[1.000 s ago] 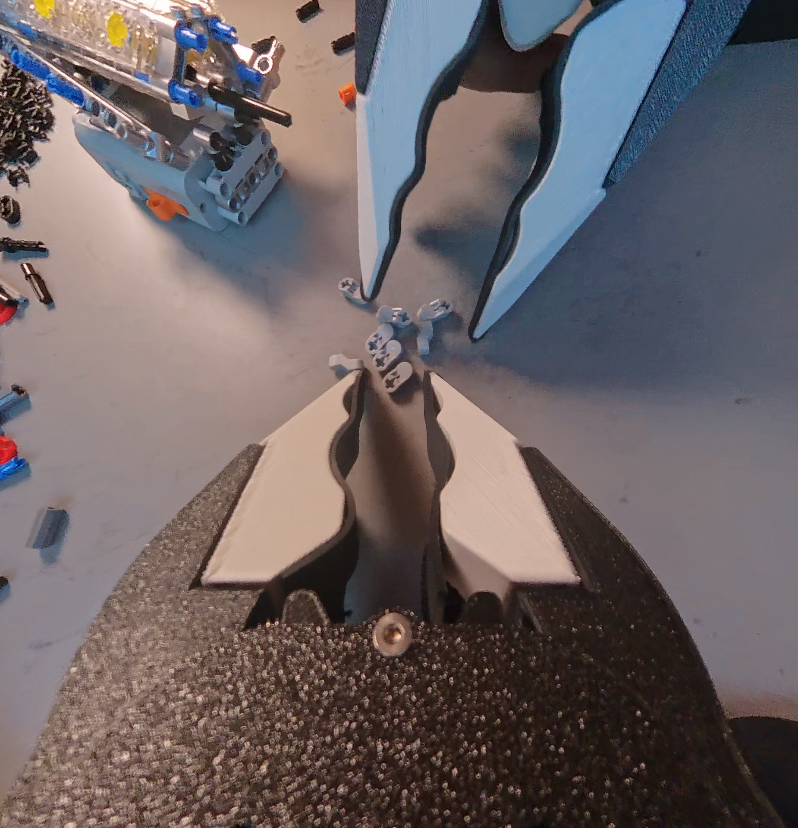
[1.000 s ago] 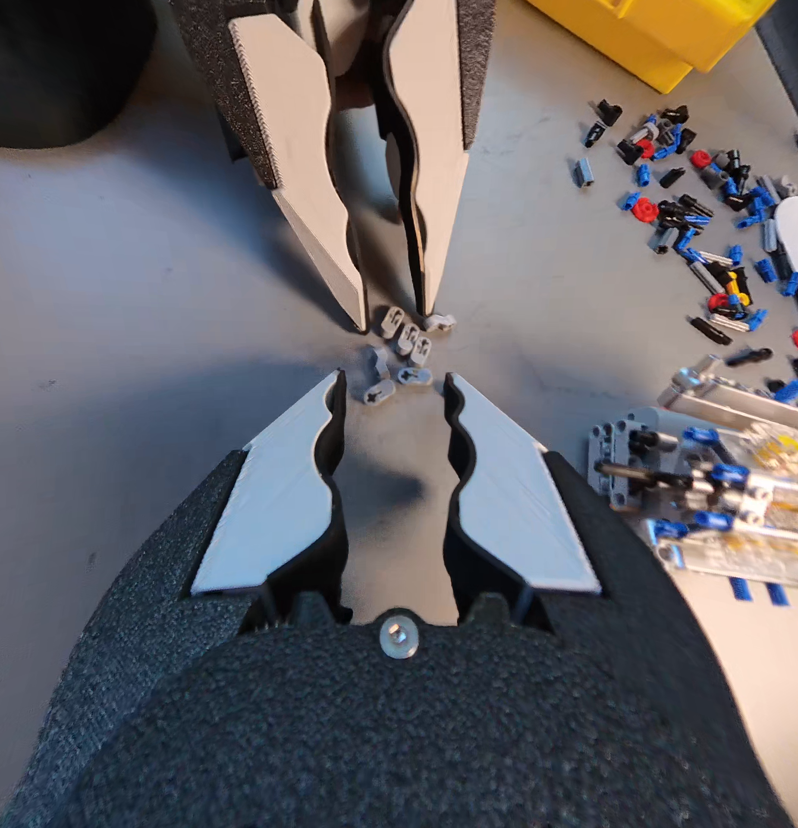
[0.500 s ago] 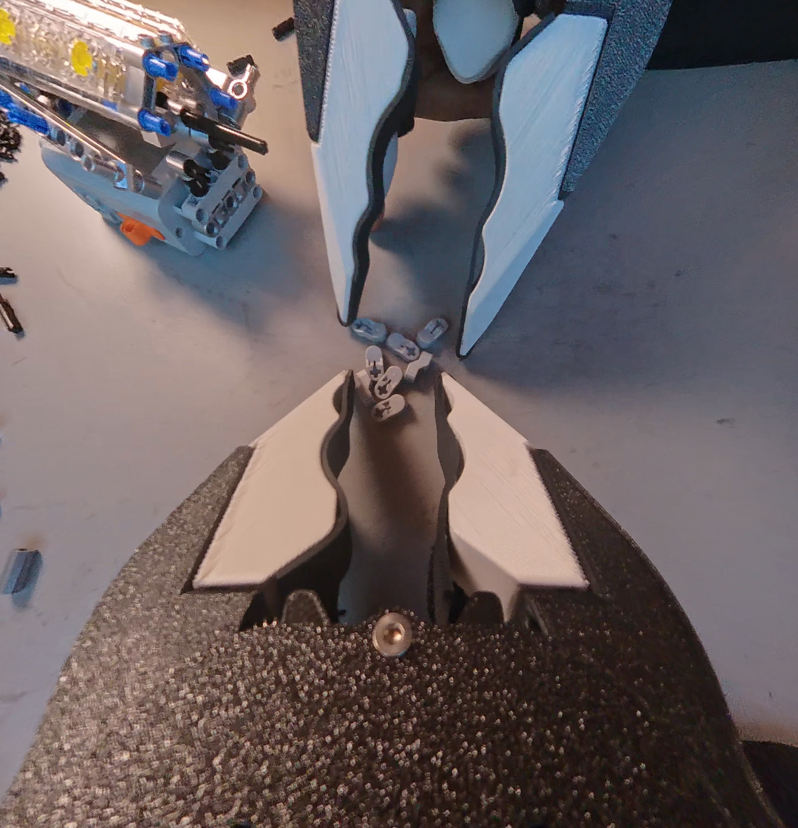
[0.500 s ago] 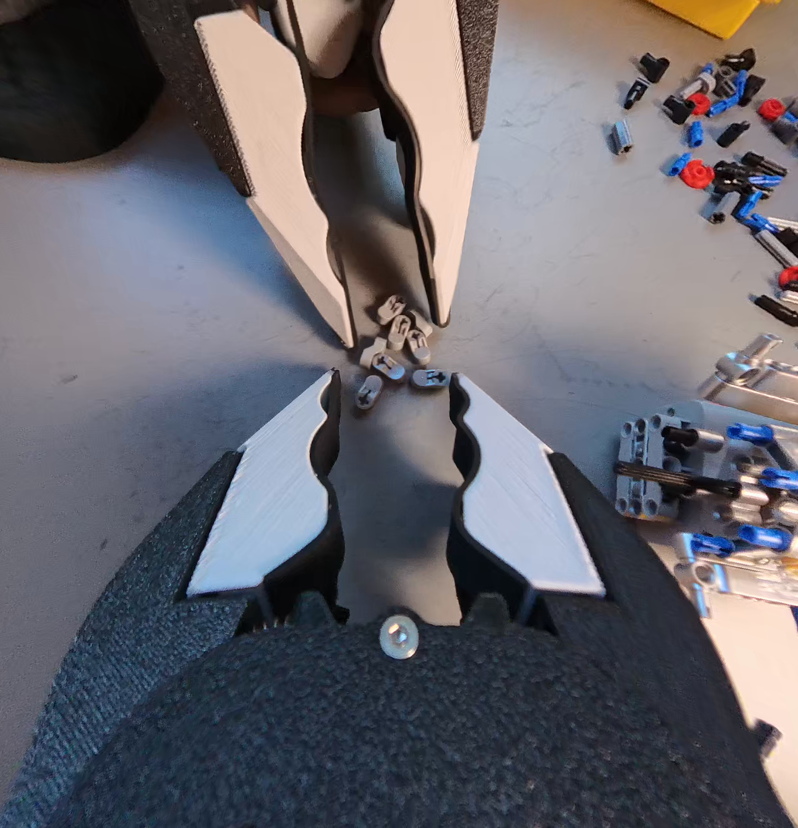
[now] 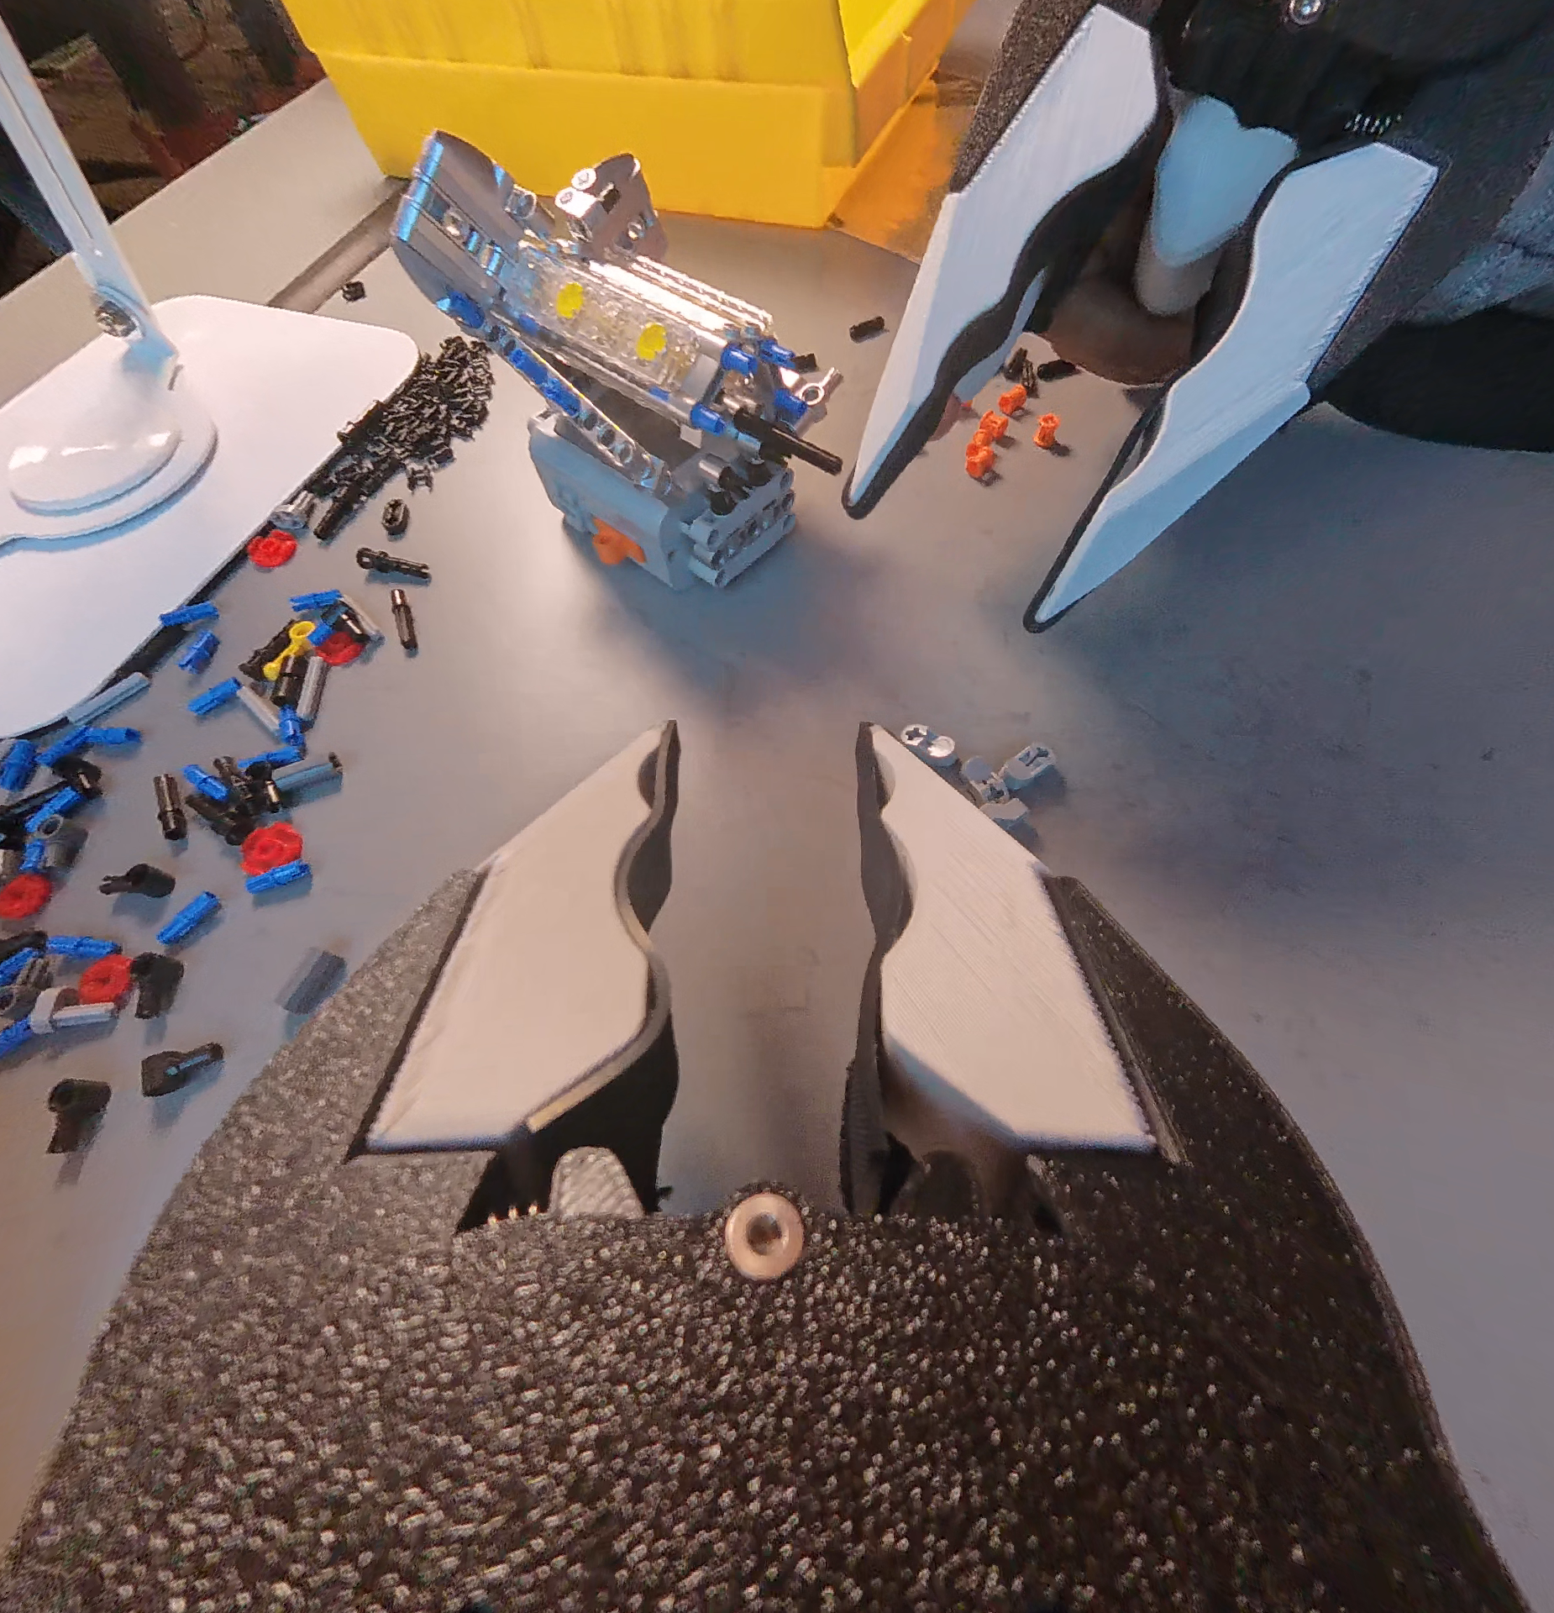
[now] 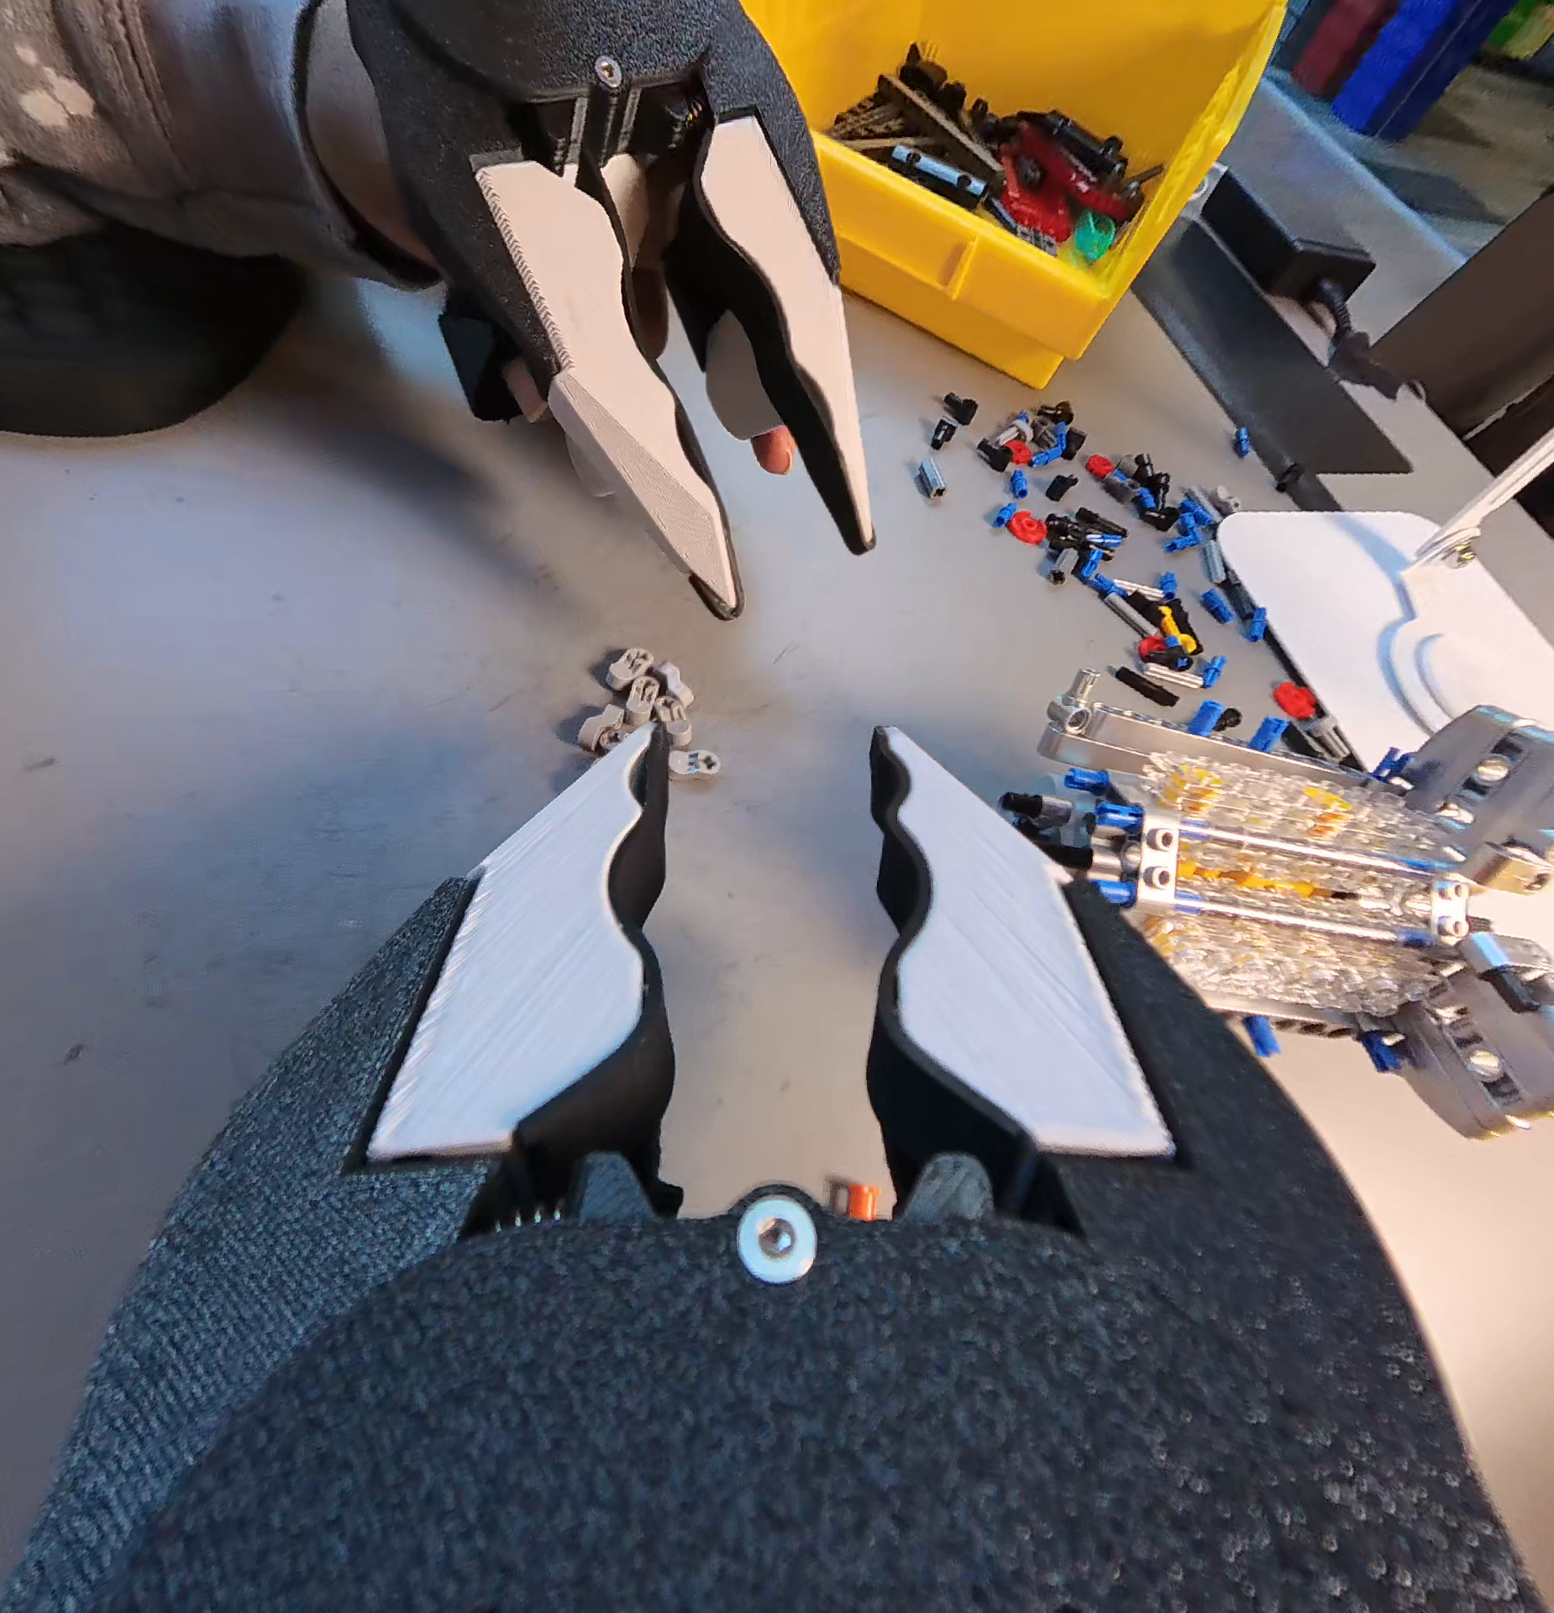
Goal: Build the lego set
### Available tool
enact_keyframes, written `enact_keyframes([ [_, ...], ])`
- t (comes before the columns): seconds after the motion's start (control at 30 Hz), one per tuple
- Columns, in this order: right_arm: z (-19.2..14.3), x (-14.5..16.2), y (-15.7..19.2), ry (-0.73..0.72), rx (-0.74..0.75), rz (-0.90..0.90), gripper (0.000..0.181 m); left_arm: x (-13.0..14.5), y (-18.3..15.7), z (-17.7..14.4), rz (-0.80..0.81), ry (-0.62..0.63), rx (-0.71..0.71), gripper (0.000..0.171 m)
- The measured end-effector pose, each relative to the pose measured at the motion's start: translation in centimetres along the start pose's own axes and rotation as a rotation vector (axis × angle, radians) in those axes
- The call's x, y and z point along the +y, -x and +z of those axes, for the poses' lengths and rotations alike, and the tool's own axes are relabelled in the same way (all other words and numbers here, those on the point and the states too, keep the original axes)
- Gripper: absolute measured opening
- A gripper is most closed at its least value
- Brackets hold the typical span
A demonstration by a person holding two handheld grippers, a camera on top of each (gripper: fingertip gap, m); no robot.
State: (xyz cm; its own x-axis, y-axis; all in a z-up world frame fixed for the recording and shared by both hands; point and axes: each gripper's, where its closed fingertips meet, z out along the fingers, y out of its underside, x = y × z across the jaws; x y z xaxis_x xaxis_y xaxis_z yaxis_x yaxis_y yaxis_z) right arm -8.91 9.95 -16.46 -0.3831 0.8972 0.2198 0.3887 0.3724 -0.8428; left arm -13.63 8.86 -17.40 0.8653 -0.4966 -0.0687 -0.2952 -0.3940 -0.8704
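Lamp base point(image 5: 189, 419): white plate at far left of the left wrist view, loose blue, black and red pins point(image 5: 145, 785) scattered just beside its edge.
Technic assembly point(image 5: 634, 384): grey and clear block with blue pins, standing in front of the yellow bin point(image 5: 669, 113); well apart from both tools.
Left gripper point(image 5: 765, 742): spread, nothing between the tongs; wider than half a second ago and raised clear of the table point(image 5: 1280, 829).
Grey connectors point(image 5: 983, 772): small tight cluster on the table, now just right of the left gripper's right finger, partly hidden behind it; no longer framed between the tips.
Orange bushes point(image 5: 992, 432): few, loose, farther back, seen between the right tool's fingers.
Right gripper point(image 5: 948, 567): spread and empty, lifted and drawn back from the cluster; a second ago down at the table, tips flanking it.
Right wrist view: connectors point(image 6: 643, 707) beside the left fingertip of the right gripper point(image 6: 769, 733), touching or merely overlapped cannot tell; left gripper point(image 6: 791, 580) hanging above and beyond, apart from them.
Change: both tools withdrawn and upward; cluster left bunched, ungripped.
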Motion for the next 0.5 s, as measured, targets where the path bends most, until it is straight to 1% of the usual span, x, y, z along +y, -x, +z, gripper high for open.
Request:
enact_keyframes([
  [0.17, -0.1, -0.8, 0.3, -0.052, -0.003, 0.015, 0.043, -0.3, 0.5, -0.2, 0.025, -0.020, -0.059, 0.041],
  [0.33, -0.1, -1.4, -0.1, -0.095, 0.016, 0.027, 0.040, -0.3, 0.2, -0.1, 0.060, -0.014, -0.068, 0.041],
  [0.5, -0.3, -1.8, -0.3, -0.125, 0.032, 0.030, 0.038, -0.3, 0.4, -0.1, 0.049, -0.022, -0.084, 0.041],
])
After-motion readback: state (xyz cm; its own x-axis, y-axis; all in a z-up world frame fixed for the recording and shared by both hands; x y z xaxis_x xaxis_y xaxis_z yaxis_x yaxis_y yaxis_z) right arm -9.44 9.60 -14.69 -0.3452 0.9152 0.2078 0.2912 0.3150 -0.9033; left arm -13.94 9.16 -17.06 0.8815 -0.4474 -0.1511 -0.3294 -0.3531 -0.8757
